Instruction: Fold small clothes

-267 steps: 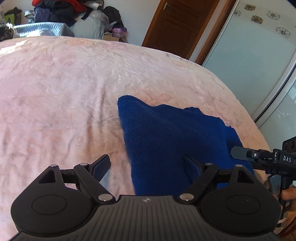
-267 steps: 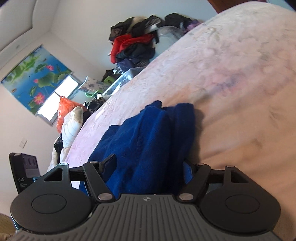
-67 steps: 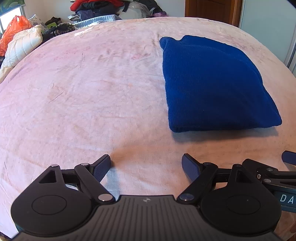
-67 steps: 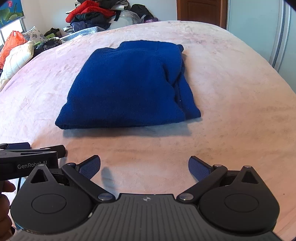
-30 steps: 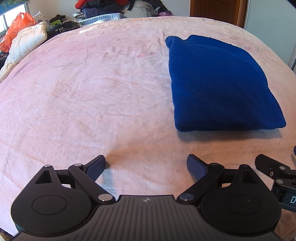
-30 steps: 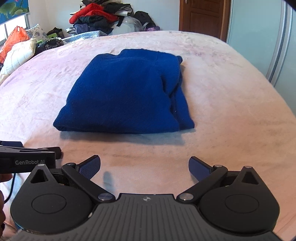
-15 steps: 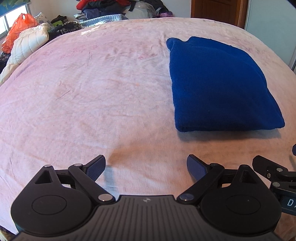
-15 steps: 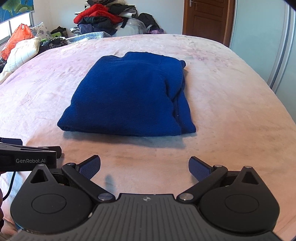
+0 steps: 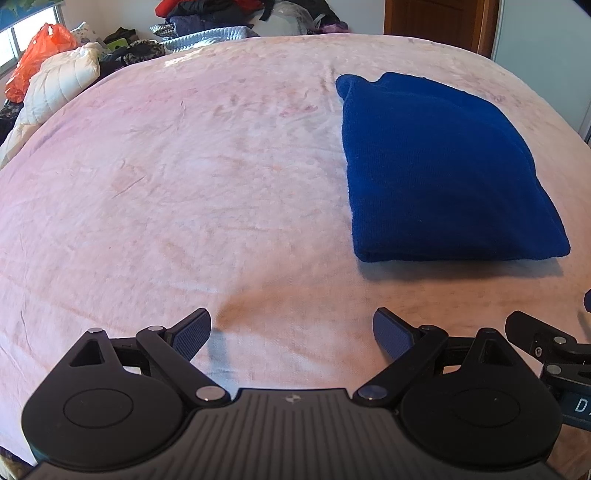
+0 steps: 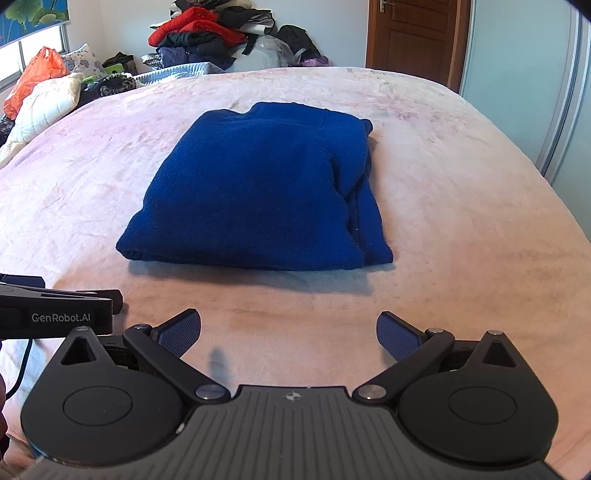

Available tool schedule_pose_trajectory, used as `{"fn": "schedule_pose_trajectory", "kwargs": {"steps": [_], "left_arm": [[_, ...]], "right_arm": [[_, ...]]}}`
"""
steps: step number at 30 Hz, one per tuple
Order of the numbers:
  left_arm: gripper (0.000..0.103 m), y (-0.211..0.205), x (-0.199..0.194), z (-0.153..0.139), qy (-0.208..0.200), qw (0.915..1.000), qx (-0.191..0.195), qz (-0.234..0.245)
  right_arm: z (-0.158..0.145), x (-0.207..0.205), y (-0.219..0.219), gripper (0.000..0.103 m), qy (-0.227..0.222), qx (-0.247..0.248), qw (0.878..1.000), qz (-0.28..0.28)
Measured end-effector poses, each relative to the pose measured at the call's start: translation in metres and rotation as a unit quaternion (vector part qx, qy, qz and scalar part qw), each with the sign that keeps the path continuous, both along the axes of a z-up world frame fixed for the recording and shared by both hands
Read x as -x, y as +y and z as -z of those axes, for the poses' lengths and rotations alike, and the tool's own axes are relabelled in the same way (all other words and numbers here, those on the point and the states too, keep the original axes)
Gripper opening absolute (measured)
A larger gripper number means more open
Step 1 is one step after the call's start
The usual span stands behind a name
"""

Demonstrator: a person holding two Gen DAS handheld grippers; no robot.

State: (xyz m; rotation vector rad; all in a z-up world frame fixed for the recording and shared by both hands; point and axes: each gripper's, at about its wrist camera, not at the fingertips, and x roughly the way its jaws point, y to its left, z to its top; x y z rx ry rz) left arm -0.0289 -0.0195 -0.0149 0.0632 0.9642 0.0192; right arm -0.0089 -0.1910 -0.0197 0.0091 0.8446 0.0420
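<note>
A: Sweater, dark blue knit, folded into a thick rectangle (image 9: 439, 173). Left wrist view: lies ahead and to the right on the pale pink bedspread (image 9: 184, 177), well apart from the left gripper (image 9: 291, 328). Gripper state?

B: Left gripper: jaws spread wide, nothing between them, hovering over bare bedspread. Part of the right gripper (image 9: 546, 347) shows at the lower right edge.

A: Right wrist view?

B: Same sweater (image 10: 266, 184), straight ahead on the bedspread (image 10: 461, 206), near fold facing the camera, loose layered edges along its right side. Right gripper (image 10: 289, 332): equally wide open, empty, short of the near fold. Left gripper's body (image 10: 55, 314) enters from the left. Heap of mixed clothes (image 10: 207, 33) beyond the bed; wooden door (image 10: 410, 37) behind.

A: Handling?

B: Judged soft, light, limp; not slippery or fragile. It will sag and unfold if lifted by one layer. Pinch through all layers at the near corners, one gripper each. The fold itself looks finished.
</note>
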Motion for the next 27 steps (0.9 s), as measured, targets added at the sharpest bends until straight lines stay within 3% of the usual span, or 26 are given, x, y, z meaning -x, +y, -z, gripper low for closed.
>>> {"fn": "schedule_pose_trajectory", "kwargs": {"steps": [27], "left_arm": [[0.095, 0.0003, -0.0007, 0.0003, 0.003, 1.0, 0.0, 0.0]], "right_arm": [[0.0012, 0.0004, 0.0017, 0.102, 0.005, -0.004, 1.0, -0.003]]}}
